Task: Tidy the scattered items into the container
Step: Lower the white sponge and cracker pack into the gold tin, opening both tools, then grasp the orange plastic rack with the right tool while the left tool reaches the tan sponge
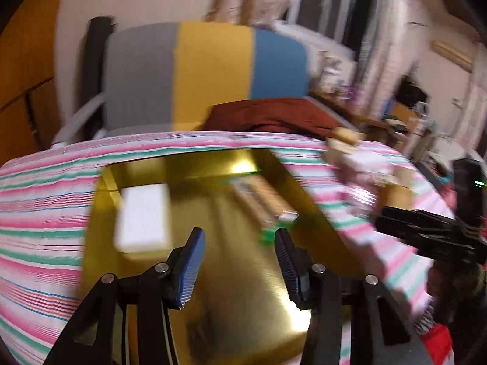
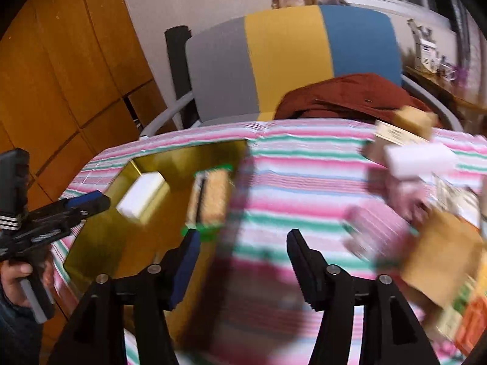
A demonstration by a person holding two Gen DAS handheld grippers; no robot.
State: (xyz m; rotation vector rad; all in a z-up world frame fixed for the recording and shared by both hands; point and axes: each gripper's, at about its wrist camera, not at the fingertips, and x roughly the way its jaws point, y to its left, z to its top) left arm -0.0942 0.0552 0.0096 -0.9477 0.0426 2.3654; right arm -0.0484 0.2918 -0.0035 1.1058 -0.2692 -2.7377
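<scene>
Both blurred. Left gripper (image 1: pixel 240 243) open and empty above shiny gold rectangular tray (image 1: pixel 213 319) on striped-cloth bench (image 1: pixel 45 182). Right gripper (image 2: pixel 243 246) open, empty. In tray: white block (image 1: pixel 143 216), tan green-edged packet (image 2: pixel 210 200). Loose boxes (image 2: pixel 438 255) at right.

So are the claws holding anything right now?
No, nothing. The left claw is open over the gold tray, with only air between its pads. The right claw is open above the striped cloth, also empty.

Tray (image 1: pixel 100 243) left; boxes (image 2: pixel 426 243) apparently piled right.
</scene>
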